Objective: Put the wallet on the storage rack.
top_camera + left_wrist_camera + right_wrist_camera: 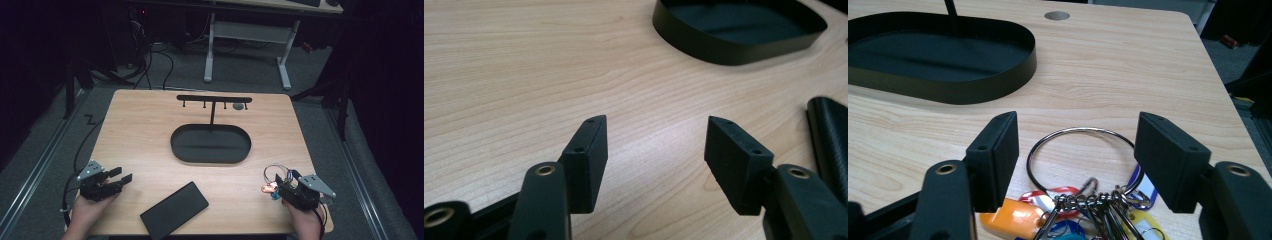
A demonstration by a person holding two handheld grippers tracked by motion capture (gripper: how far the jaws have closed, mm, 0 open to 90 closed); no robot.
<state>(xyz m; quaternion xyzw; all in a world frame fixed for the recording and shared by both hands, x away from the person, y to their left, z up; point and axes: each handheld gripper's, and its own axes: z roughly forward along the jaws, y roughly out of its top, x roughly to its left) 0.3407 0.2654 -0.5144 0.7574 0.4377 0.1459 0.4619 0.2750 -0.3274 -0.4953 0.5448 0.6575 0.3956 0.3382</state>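
Observation:
A bunch of keys on a large metal ring [1075, 165] with several coloured tags lies on the wooden table near its front right corner [274, 181]. My right gripper [1075, 150] is open, its jaws standing either side of the ring without touching it [277, 187]. My left gripper [117, 177] is open near the front left edge, with bare table between its jaws [655, 145]. A black oval tray [210, 145] with an upright T-shaped hook stand [214, 100] sits mid-table.
A flat black rectangular case [174, 210] lies at the front centre, its edge at the right of the left gripper view [829, 135]. A grey round cap [1057, 15] is set in the table behind the tray. A white desk frame [247, 35] stands beyond.

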